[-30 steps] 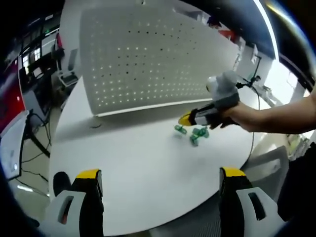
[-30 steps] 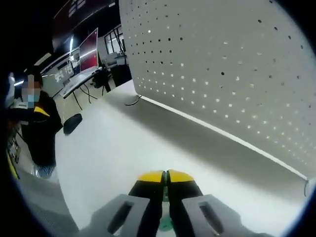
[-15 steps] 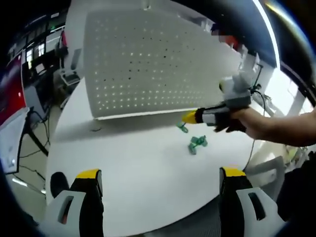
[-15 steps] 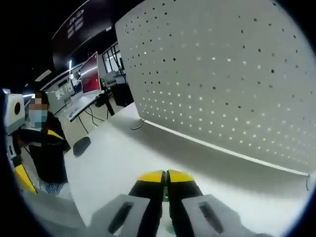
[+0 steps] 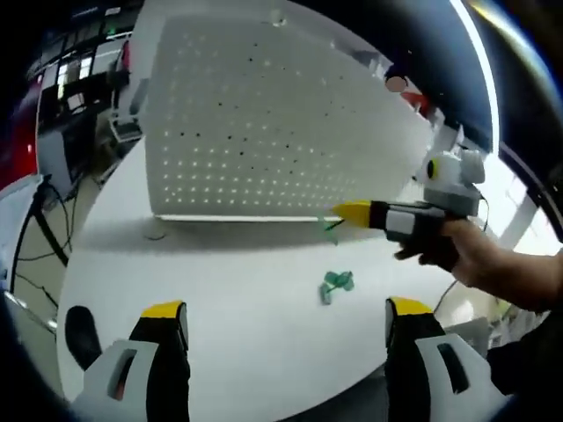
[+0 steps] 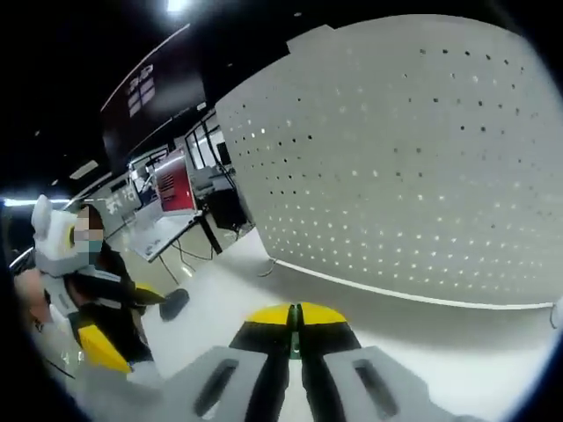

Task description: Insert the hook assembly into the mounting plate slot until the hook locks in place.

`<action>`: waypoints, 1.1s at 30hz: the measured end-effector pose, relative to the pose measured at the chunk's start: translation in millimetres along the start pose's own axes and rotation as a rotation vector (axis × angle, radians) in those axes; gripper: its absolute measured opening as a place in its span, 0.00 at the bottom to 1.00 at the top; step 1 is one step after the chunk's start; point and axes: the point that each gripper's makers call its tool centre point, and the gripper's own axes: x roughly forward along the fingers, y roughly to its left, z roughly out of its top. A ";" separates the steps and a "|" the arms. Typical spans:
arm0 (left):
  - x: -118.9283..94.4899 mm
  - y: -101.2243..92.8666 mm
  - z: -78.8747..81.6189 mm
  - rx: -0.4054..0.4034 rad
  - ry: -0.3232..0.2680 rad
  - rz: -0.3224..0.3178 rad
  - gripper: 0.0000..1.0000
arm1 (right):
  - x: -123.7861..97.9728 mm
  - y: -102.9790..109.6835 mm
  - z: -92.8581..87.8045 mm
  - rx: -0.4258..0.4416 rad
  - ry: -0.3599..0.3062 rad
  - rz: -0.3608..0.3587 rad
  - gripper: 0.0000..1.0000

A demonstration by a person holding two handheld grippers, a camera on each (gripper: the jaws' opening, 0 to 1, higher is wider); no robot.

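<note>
**Green hook carried at right gripper tip, close to pegboard base**

A small green hook (image 5: pixel 332 228) is seen in the left gripper view at the yellow tip of the right gripper (image 5: pixel 352 212), raised just above the white table (image 5: pixel 237 290) and close to the lower edge of the upright white pegboard (image 5: pixel 255 123). Whether the hook touches the board cannot be told. The right gripper is held by a hand (image 5: pixel 475 259) entering from the right of that view.

In the right gripper view the right gripper (image 6: pixel 296 318) is seen from behind with its jaws pressed together; only a thin dark line is left between the yellow tips. The hook itself is not made out there, so the grasp is read from the left gripper view.

More green hooks (image 5: pixel 335 283) are seen lying in a small cluster on the table, apart from the carried one and nearer the left gripper's camera.

The left gripper (image 5: pixel 283 318) is shown with its jaws spread wide and nothing between them, held low over the near table edge, well apart from the pegboard.

The right gripper view gives the perforated pegboard (image 6: pixel 422 176) close up, with its bottom rail on the table (image 6: pixel 229 308). At the left of that view a person (image 6: pixel 88 290) in dark clothing is seen, with desks and a red screen (image 6: pixel 176 185) behind.
</note>
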 end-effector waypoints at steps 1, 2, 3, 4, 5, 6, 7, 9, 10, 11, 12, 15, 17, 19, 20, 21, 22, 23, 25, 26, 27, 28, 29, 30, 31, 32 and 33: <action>1.9 -2.0 2.4 -0.019 -0.003 -0.011 0.91 | -3.8 5.6 4.3 0.001 -0.021 0.012 0.00; 3.1 -4.0 3.7 -0.025 -0.005 -0.023 0.89 | -6.7 10.1 6.5 0.008 -0.032 0.021 0.00; 4.5 -5.6 5.2 -0.037 -0.008 -0.032 0.88 | -8.3 13.5 7.5 0.016 -0.038 0.028 0.00; 5.5 -6.0 6.2 -0.046 -0.011 -0.035 0.87 | -10.0 18.0 9.1 0.022 -0.048 0.041 0.00; 6.6 -7.0 7.8 -0.053 -0.016 -0.042 0.87 | -12.8 23.1 10.8 0.027 -0.060 0.049 0.00; 7.1 -7.5 8.5 -0.059 -0.016 -0.045 0.85 | -14.3 26.3 11.5 0.025 -0.064 0.054 0.00; 7.5 -8.2 9.3 -0.065 -0.018 -0.051 0.83 | -16.9 32.4 14.7 0.028 -0.083 0.068 0.00; 8.3 -10.0 11.5 -0.076 -0.025 -0.062 0.80 | -19.9 37.9 17.0 0.037 -0.094 0.076 0.00; 8.6 -11.0 11.9 -0.083 -0.024 -0.067 0.78 | -21.0 42.1 19.4 0.049 -0.109 0.088 0.00; 9.0 -11.7 12.4 -0.086 -0.025 -0.071 0.77 | -22.1 46.2 19.4 0.054 -0.111 0.095 0.00; 9.8 -13.7 13.1 -0.095 -0.026 -0.082 0.76 | -22.7 50.3 20.9 0.059 -0.121 0.107 0.00; 10.9 -18.9 15.8 -0.124 -0.035 -0.112 0.70 | -24.2 60.2 23.4 0.062 -0.139 0.126 0.00; 11.1 -22.2 19.4 -0.148 -0.049 -0.130 0.66 | -24.9 68.4 23.9 0.093 -0.144 0.151 0.00; 11.5 -25.3 21.6 -0.166 -0.057 -0.147 0.62 | -27.4 76.2 27.1 0.100 -0.170 0.170 0.00; 11.7 -26.2 22.1 -0.171 -0.059 -0.153 0.60 | -28.0 79.2 26.9 0.100 -0.170 0.171 0.00; 11.7 -27.0 23.1 -0.179 -0.064 -0.157 0.58 | -28.6 82.0 28.9 0.116 -0.184 0.181 0.00; 11.7 -28.2 23.7 -0.184 -0.067 -0.164 0.55 | -29.2 87.5 30.4 0.149 -0.195 0.201 0.00; 11.3 -30.4 24.8 -0.196 -0.072 -0.176 0.53 | -29.5 87.6 28.9 0.138 -0.190 0.196 0.00; 10.2 -32.7 27.4 -0.211 -0.085 -0.189 0.48 | -31.0 95.4 32.4 0.153 -0.217 0.219 0.00; 9.6 -33.4 28.6 -0.217 -0.091 -0.194 0.46 | -30.7 97.3 31.6 0.157 -0.210 0.220 0.00; 9.1 -33.6 29.6 -0.225 -0.096 -0.197 0.45 | -30.9 98.9 33.2 0.161 -0.220 0.224 0.00; 8.5 -33.8 30.8 -0.236 -0.103 -0.202 0.43 | -31.4 102.5 35.0 0.166 -0.230 0.234 0.00; 7.9 -33.9 31.7 -0.242 -0.108 -0.205 0.42 | -31.4 104.8 34.8 0.164 -0.228 0.237 0.00; 7.1 -34.2 32.6 -0.244 -0.112 -0.209 0.40 | -31.9 107.9 36.1 0.170 -0.237 0.244 0.00; 6.4 -34.1 33.6 -0.247 -0.118 -0.211 0.38 | -32.3 111.2 37.5 0.179 -0.244 0.258 0.00; 5.3 -33.7 34.9 -0.255 -0.127 -0.211 0.36 | -32.4 114.6 37.4 0.178 -0.244 0.261 0.00; 4.6 -33.6 36.0 -0.260 -0.133 -0.213 0.35 | -32.4 117.0 36.9 0.174 -0.242 0.264 0.00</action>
